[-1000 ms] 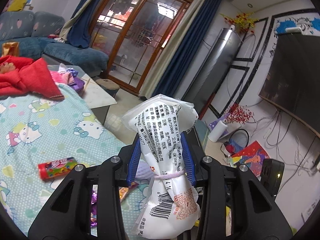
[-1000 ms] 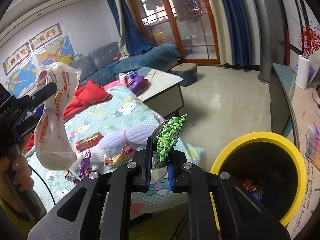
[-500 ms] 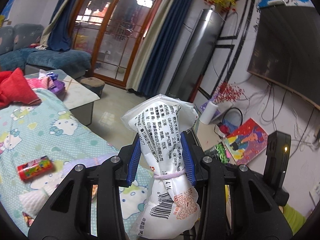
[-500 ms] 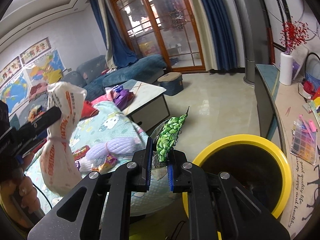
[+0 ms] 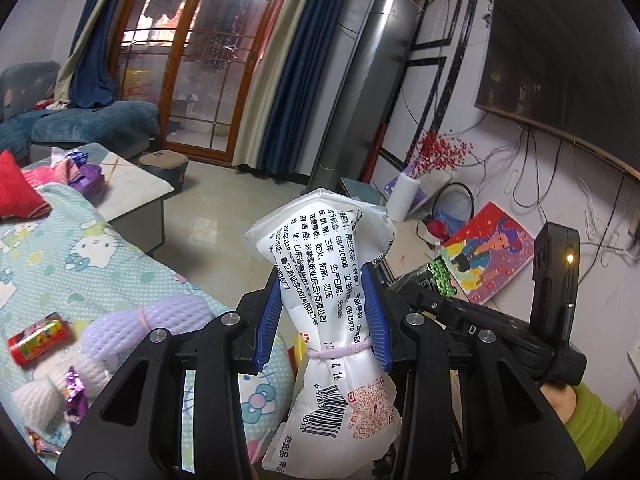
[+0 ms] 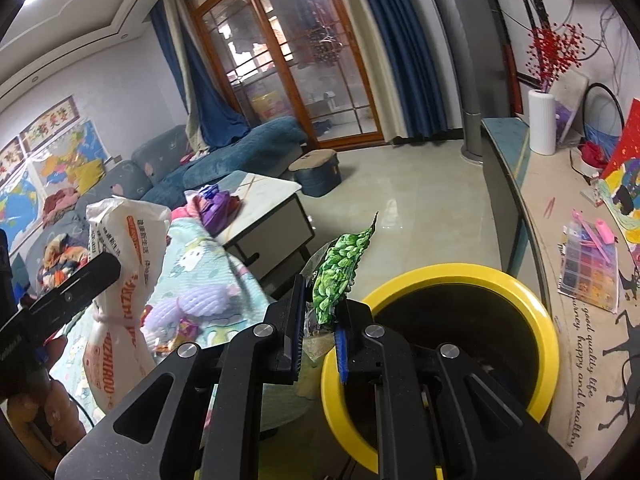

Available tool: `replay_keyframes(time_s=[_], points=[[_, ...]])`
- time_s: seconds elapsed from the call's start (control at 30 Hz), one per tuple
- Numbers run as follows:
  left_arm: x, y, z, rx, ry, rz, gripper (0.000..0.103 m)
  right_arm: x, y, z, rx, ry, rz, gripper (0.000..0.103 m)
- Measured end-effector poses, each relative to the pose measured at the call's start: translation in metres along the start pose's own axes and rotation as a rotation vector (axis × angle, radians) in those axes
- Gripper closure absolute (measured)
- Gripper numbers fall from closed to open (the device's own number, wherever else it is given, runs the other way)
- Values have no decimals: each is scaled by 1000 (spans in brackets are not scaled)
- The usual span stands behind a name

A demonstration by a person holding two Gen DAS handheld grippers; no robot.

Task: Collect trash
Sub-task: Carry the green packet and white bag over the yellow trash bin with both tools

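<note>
My left gripper (image 5: 325, 316) is shut on a white plastic bag (image 5: 332, 320) with black print, tied with a pink band. The bag also shows at the left of the right wrist view (image 6: 120, 280). My right gripper (image 6: 318, 332) is shut on a green snack wrapper (image 6: 340, 272), held just left of the yellow-rimmed black bin (image 6: 452, 276) and above its near rim. The wrapper tip and the right gripper show past the bag in the left wrist view (image 5: 440, 276).
A Hello Kitty cloth (image 5: 80, 264) covers the table, with a red wrapper (image 5: 38, 338), a purple foam net (image 5: 160, 316) and small wrappers on it. A TV bench (image 6: 560, 208) with a white vase (image 6: 542, 122) runs along the right. A low table (image 6: 260, 208) stands behind.
Both grippers have swung right, toward the bin side. The yellow bin now sits closer under the right gripper, and the right gripper has come into the left wrist view.
</note>
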State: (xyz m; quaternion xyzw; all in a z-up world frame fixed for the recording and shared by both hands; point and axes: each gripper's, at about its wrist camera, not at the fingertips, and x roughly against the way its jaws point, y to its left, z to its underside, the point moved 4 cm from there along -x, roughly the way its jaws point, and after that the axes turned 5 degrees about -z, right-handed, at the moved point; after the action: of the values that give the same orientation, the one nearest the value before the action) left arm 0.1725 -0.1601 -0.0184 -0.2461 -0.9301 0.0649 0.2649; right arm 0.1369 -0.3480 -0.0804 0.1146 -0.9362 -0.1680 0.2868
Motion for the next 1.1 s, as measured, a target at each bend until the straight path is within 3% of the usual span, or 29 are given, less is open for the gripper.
replay_keyframes(time_s=[0.5, 1.1], points=[[-39, -34, 26, -78, 72, 30, 72, -4, -53, 12, -48, 46, 101, 90], [-85, -65, 52, -133, 159, 61, 71, -18, -105, 39, -129, 137, 158, 89]])
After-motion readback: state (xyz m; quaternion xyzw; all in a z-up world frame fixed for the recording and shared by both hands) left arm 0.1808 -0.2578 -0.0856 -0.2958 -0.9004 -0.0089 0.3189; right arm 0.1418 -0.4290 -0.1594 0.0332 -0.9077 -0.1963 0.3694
